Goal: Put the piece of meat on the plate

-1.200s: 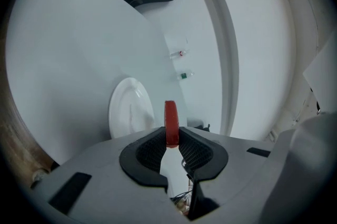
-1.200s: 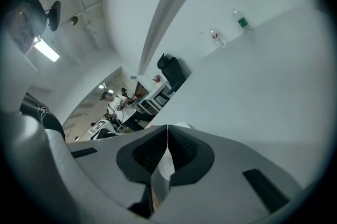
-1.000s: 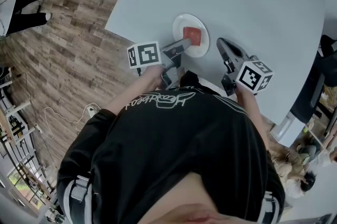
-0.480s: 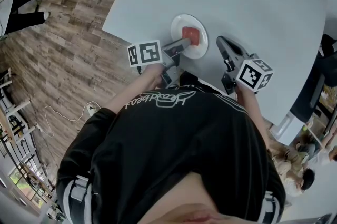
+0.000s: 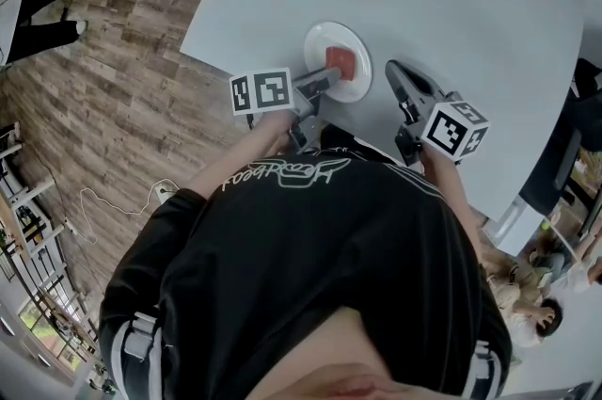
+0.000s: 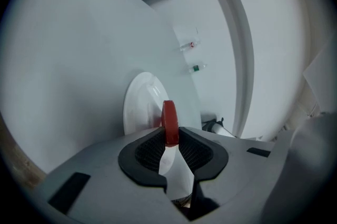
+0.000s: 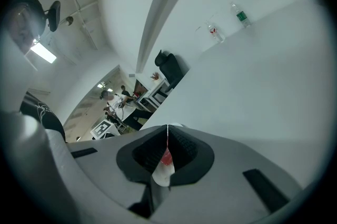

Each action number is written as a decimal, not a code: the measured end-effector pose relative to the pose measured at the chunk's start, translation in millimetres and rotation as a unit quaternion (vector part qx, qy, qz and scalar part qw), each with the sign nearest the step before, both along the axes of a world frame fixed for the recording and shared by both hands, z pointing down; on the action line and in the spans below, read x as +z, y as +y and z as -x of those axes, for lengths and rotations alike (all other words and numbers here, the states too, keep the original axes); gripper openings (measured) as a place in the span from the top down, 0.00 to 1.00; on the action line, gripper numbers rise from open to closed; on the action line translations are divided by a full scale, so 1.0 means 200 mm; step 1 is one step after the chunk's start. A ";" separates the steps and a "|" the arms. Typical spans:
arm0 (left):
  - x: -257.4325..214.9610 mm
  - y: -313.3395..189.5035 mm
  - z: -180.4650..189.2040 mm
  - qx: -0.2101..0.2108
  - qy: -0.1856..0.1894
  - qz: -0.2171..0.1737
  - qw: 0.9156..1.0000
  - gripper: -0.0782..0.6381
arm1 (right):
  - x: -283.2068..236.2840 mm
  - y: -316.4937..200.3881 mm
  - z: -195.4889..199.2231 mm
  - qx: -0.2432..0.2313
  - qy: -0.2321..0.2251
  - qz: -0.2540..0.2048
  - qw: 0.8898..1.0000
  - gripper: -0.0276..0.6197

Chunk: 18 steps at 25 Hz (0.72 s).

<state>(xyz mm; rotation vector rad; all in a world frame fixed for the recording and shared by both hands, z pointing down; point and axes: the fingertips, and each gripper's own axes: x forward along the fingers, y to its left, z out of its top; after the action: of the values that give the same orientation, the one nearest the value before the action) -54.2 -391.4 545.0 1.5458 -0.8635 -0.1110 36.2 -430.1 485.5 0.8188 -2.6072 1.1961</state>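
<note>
The left gripper is clamped on the piece of meat over the white plate on the pale table. Only the left gripper view shows the red slab standing on edge between the pads; whether it touches the plate is unclear. The right gripper is just beside the plate. Its own view shows its jaws closed tip to tip on nothing, and a green-labelled bottle far across the table.

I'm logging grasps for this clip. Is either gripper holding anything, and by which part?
The left gripper pinches the piece of meat by its near edge, over the plate. The right gripper is shut on nothing.
</note>
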 end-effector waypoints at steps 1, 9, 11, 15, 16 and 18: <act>0.00 0.00 0.00 0.005 -0.007 -0.001 1.000 0.78 | 0.00 0.00 0.00 0.000 0.001 0.000 1.000 0.94; 0.01 -0.01 0.03 0.017 -0.049 -0.019 0.998 0.75 | 0.00 0.01 0.02 -0.002 0.003 0.001 1.000 0.94; 0.01 -0.01 0.03 0.020 -0.058 -0.025 0.998 0.73 | 0.00 0.01 0.01 -0.002 0.002 0.001 1.000 0.94; 0.00 -0.01 0.02 0.034 -0.082 -0.045 0.995 0.68 | 0.01 0.02 0.02 -0.001 0.004 0.001 1.000 0.94; -0.01 -0.01 0.03 0.035 -0.089 -0.050 0.994 0.67 | 0.01 0.03 0.02 -0.002 0.004 0.002 1.000 0.94; -0.01 -0.02 0.03 0.035 -0.100 -0.058 0.993 0.64 | 0.01 0.04 0.03 -0.003 0.002 0.003 1.000 0.94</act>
<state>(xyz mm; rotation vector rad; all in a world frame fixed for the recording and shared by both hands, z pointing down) -60.9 -394.7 543.4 1.7144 -0.9722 0.0471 29.8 -421.4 487.7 0.8111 -2.5989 1.1989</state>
